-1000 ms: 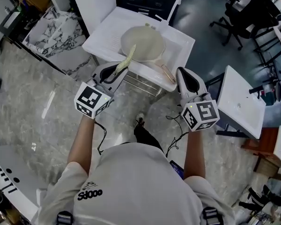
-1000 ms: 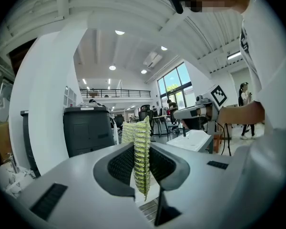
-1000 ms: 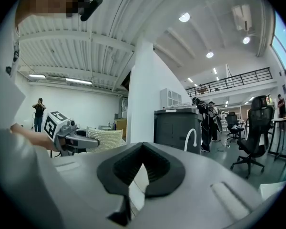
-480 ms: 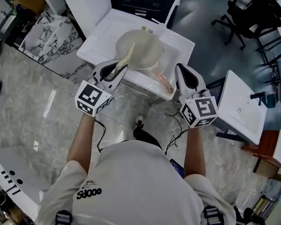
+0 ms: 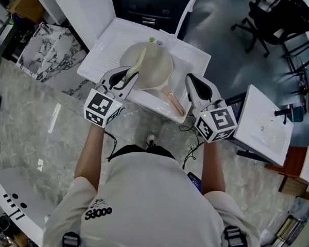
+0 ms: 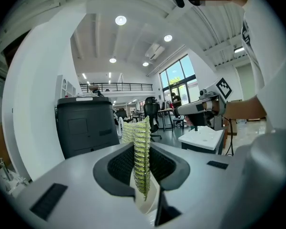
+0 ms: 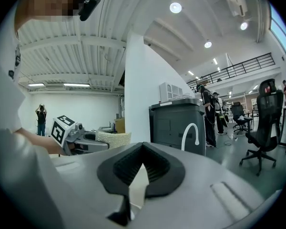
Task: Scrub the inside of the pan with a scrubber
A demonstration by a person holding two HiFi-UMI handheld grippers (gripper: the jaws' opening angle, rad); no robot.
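Both forearms are reaching forward. The left tool (image 5: 126, 79) is clamping the scrubber (image 5: 138, 60), its length pointing away from the person over the pan's (image 5: 155, 68) near rim. The right tool (image 5: 194, 86), jaws together and empty, is hovering just right of the pan.

Pan (image 5: 153, 68) in sink (image 5: 194, 54), scrubber (image 5: 137, 62) over it, second sink (image 5: 265, 118) to the right

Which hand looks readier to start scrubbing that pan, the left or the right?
Left. The left tool grips the scrubber over the pan; the right tool is empty, off beside the pan's handle.
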